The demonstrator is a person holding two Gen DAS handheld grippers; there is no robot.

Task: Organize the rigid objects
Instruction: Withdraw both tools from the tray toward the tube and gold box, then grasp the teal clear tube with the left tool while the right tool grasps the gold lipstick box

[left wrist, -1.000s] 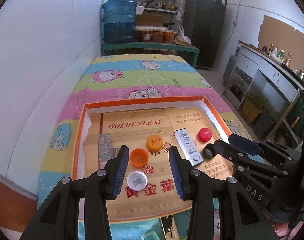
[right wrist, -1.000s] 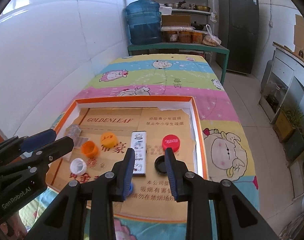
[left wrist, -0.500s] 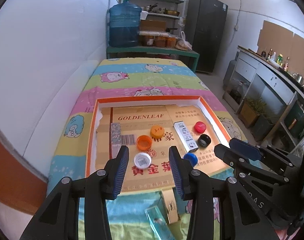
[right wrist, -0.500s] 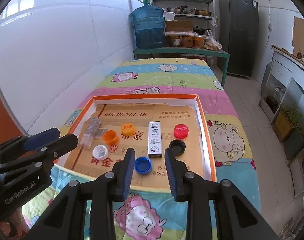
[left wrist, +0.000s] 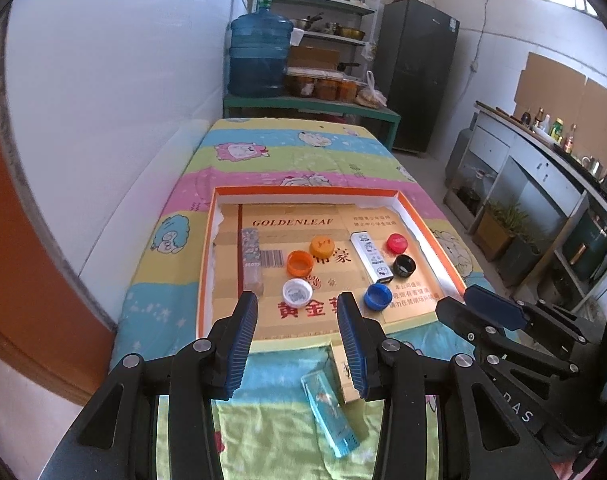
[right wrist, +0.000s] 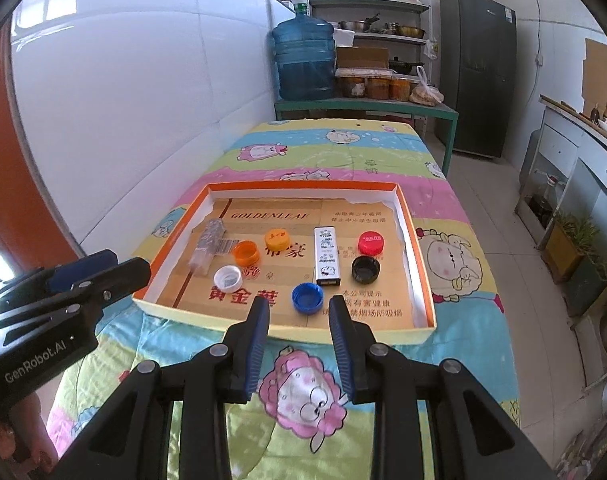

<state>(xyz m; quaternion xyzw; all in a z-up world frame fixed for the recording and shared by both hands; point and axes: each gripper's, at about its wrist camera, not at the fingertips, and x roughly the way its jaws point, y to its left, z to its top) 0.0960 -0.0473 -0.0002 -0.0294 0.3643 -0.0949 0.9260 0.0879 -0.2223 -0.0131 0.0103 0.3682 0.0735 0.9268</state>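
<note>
Both my tongs hang over the quilted table just short of the tray (right wrist: 403,204) — left tongs (left wrist: 297,336) part open with nothing between the pads, right tongs (right wrist: 299,332) narrower and also empty. In the tray lie six caps: white cap (right wrist: 227,277), two orange, blue cap (right wrist: 307,298), black and red (a slim white box (right wrist: 326,255) lies among them). A teal box (left wrist: 330,416) lies outside, beneath my left tongs.

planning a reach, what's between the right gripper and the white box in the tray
The blue cap lies open side up between the right gripper and the white box, clearest in the right wrist view.
</note>
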